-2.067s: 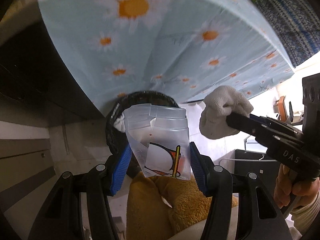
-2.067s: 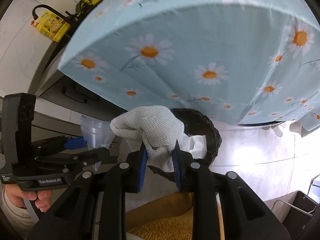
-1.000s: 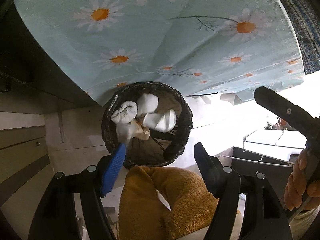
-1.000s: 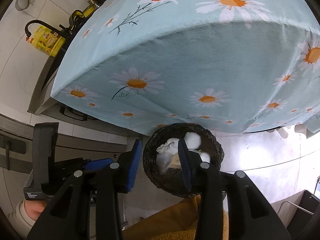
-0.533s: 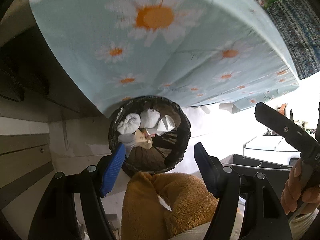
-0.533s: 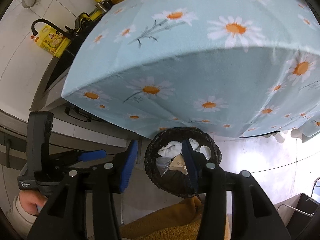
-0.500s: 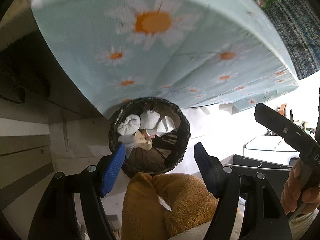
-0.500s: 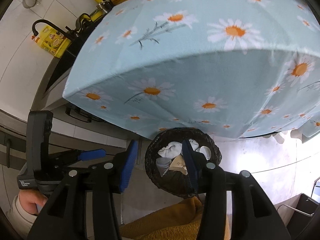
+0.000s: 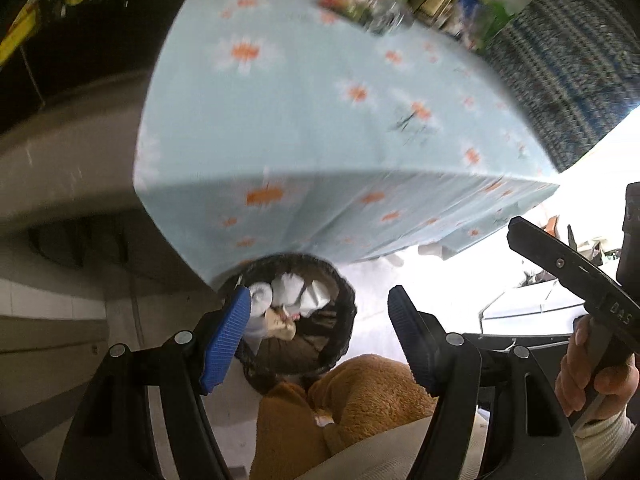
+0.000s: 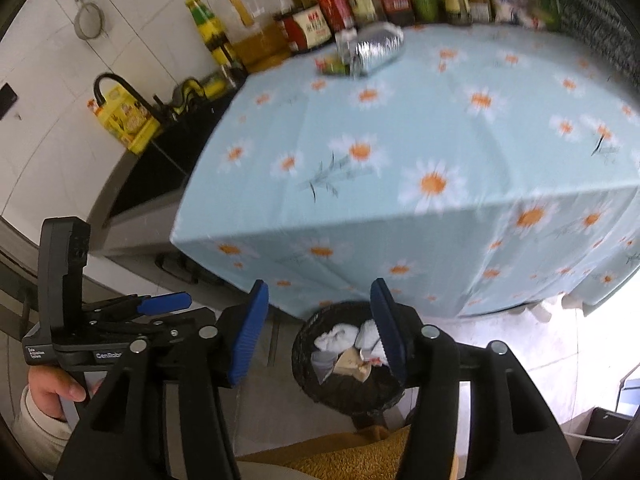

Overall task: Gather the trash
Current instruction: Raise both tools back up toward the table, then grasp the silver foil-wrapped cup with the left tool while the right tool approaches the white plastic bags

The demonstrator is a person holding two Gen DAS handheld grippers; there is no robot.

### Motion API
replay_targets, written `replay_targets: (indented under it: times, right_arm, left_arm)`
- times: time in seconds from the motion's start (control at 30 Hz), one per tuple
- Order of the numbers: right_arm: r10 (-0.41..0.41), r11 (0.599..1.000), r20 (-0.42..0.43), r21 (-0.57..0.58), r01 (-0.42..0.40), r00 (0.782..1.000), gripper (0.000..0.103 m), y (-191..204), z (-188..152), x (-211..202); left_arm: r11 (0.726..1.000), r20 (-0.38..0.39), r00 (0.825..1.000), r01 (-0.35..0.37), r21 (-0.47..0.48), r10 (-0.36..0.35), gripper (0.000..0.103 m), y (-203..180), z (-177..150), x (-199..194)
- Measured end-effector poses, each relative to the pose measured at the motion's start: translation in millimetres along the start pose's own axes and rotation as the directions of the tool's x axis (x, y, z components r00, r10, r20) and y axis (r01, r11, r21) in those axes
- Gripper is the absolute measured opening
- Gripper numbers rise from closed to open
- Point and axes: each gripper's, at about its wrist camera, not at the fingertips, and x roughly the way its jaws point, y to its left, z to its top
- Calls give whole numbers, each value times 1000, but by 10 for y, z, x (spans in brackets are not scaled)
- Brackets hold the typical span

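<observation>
Both claws empty. Left gripper jaws stand wide; right gripper jaws have just been opening, nothing between them. Bin below on the floor, rags and a cup inside. Beyond, on the table, a foil pack lies near bottles. Risk: a hasty reach knocks bottles over.
</observation>
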Motion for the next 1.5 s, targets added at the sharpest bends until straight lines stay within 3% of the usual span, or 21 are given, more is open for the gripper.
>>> replay_targets:
  times: [0.37, 0.5, 0.53, 0.73, 1.17, 1.23, 1.27, 1.5]
  right_arm:
    - [-43, 998, 109, -42, 48, 993, 69, 17, 491, -308]
    - [-37, 997, 131, -67, 46, 991, 75, -33, 729, -335]
    - [-34, 997, 136, -69, 44, 990, 80, -63, 798, -344]
    - [-15, 995, 154, -97, 30, 988, 82, -292, 1229, -281]
    - [65, 996, 154, -75, -54, 986, 91, -1121, 2029, -28]
    - [74, 996, 147, -57, -66, 986, 91, -1263, 2123, 36]
    - [77, 996, 143, -50, -70, 987, 91, -1330, 2165, 69]
    - [100, 995, 118, -11, -100, 988, 95, -1796, 2425, 260]
  left_arm:
    - [998, 138, 990, 1, 71, -11, 69, -220, 456, -481]
    - [997, 165, 986, -18, 80, 4, 69, -284, 641, -509]
    - [996, 171, 985, -25, 83, 10, 69, -312, 711, -510]
    - [993, 202, 978, -74, 92, 55, 69, -510, 1163, -470]
    - [973, 174, 971, -189, 136, 164, 69, -1051, 2330, -51]
    - [968, 165, 970, -203, 144, 179, 73, -1120, 2478, 32]
    - [966, 162, 969, -212, 148, 188, 80, -1152, 2555, 75]
    - [941, 113, 961, -270, 204, 251, 80, -1366, 3012, 442]
